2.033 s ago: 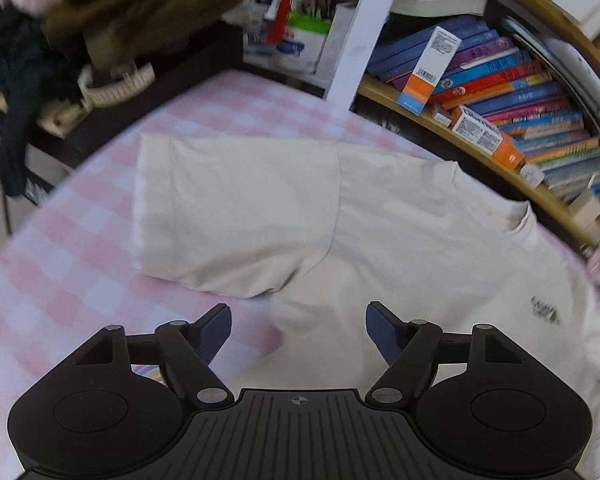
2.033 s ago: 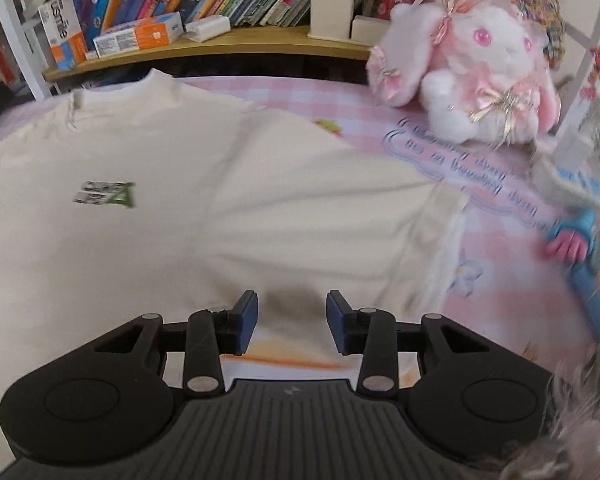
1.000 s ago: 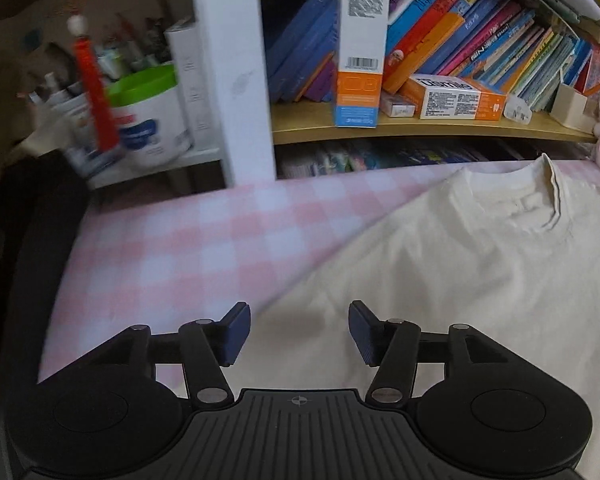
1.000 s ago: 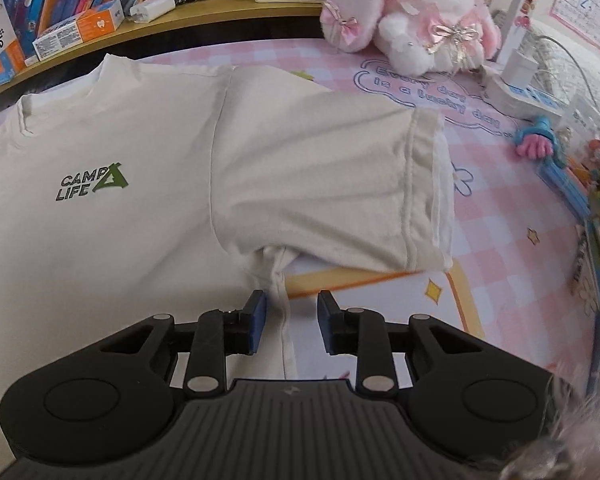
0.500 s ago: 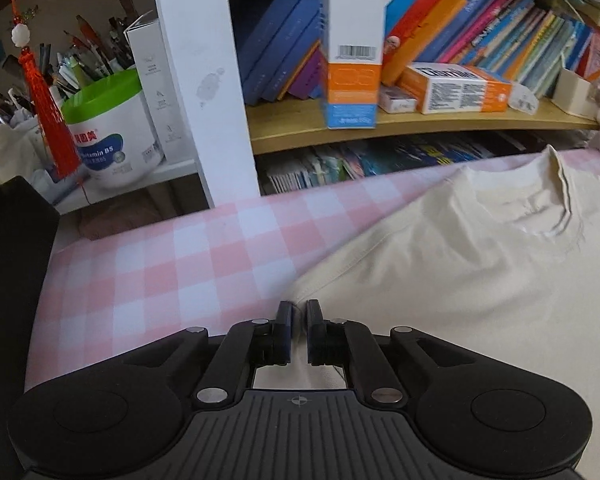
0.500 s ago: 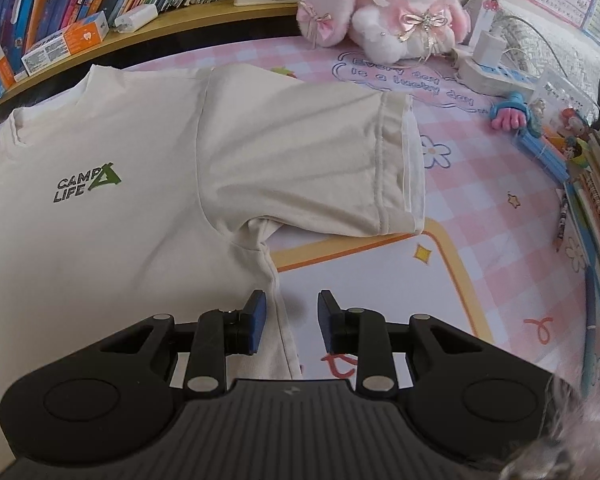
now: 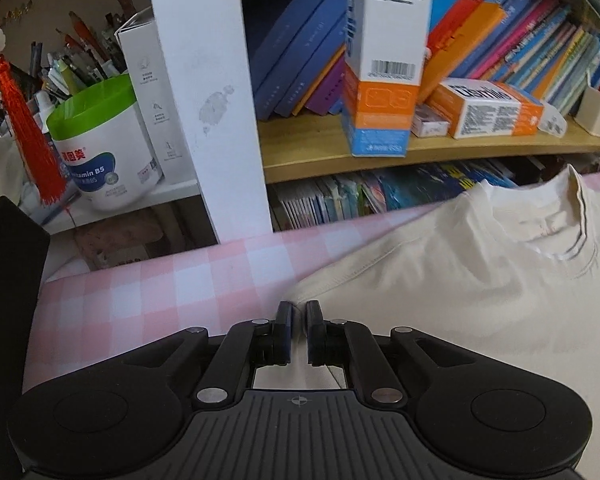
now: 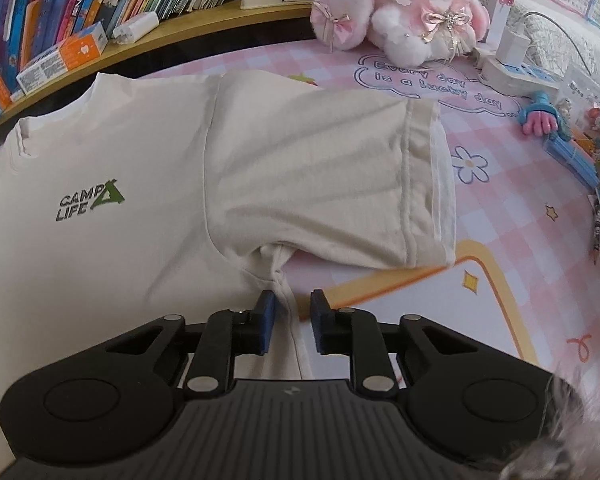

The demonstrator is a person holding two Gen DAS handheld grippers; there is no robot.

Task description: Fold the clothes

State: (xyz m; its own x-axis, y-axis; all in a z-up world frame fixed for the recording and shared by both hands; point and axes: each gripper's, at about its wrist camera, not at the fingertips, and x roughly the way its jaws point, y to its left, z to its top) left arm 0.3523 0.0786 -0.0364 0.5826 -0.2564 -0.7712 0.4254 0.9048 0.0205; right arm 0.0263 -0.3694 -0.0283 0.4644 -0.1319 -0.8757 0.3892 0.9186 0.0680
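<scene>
A cream T-shirt (image 8: 140, 152) with a green "CAMP LIFE" logo lies flat, front up, on a pink checked mat. In the left wrist view the shirt (image 7: 460, 300) shows its collar at the right, and my left gripper (image 7: 298, 308) is shut on the shirt's edge near the shoulder. In the right wrist view my right gripper (image 8: 292, 300) is open, its blue pads either side of the side seam just below the armpit. The short sleeve (image 8: 340, 184) lies spread out to the right.
A wooden bookshelf (image 7: 420, 152) with books and boxes runs along the far edge. A white post (image 7: 208, 100) and a green-lidded tub (image 7: 100, 148) stand at left. A pink plush rabbit (image 8: 404, 8), a power strip (image 8: 512, 68) and toys (image 8: 560, 124) sit at right.
My left gripper swung from the sleeve to the shoulder edge and closed on the shirt. My right gripper drew back to the side seam under the armpit and stayed open.
</scene>
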